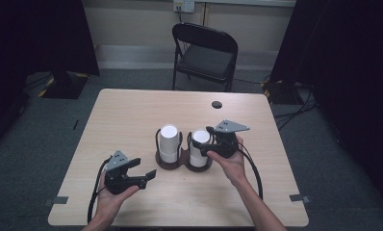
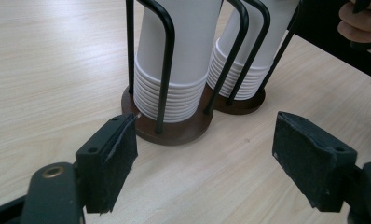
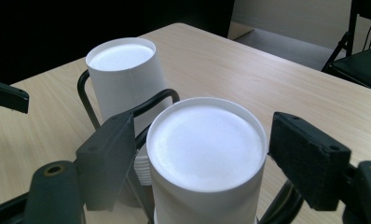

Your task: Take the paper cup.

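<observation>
My right gripper [image 3: 200, 154] straddles the top of the right stack of paper cups [image 3: 207, 154], jaws spread to either side of the upturned base, pads not yet pressing; that stack stands in its wire holder [image 1: 199, 166] mid-table, just beside the left stack of paper cups [image 1: 169, 142]. The top cup is light, thin-walled and easily crushed, nested snugly in its fellows; I judge a gentle squeeze just below the stiff base rim is best. My left gripper [image 1: 136, 174] hangs open, near the holders.
</observation>
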Motion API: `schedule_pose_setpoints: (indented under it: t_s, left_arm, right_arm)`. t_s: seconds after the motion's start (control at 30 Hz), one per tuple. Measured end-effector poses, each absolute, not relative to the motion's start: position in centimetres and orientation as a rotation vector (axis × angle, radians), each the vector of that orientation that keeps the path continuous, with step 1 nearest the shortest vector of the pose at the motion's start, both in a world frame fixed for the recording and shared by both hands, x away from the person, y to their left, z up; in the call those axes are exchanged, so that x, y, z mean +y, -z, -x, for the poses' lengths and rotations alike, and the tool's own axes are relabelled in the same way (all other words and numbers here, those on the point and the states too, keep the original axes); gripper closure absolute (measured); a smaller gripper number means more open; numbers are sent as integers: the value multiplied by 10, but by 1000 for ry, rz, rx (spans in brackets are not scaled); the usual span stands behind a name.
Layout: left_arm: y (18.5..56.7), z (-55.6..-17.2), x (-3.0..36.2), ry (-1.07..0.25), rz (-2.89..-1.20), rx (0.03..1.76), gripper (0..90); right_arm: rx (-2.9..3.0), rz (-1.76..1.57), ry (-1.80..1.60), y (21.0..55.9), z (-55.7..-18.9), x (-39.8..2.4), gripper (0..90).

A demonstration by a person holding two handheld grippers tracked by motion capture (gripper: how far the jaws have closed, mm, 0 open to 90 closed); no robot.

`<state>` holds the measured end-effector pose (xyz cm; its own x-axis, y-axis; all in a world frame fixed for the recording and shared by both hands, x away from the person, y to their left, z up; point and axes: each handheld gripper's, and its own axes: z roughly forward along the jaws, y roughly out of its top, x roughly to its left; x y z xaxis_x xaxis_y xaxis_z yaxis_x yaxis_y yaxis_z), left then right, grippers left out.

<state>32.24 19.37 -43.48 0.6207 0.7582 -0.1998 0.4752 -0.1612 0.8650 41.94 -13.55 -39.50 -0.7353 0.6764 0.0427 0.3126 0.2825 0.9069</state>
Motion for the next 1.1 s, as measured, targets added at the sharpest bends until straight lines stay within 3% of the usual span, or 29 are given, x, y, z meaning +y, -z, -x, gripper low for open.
schedule_pose_setpoints:
  t_s: [0.4,0.77,1.1]
  left_arm:
    - [436,-323,193,-340,-1817,998,220]
    - [436,-323,193,-338,-1816,1000,220]
    - [436,-324,193,-334,-1820,998,220]
  right_arm:
    - [2222,-905,-1406,403,-423,-131,229]
    - [2235,-896,-1366,406,-424,-128,316]
    - [2230,-906,-1367,403,-424,-129,326]
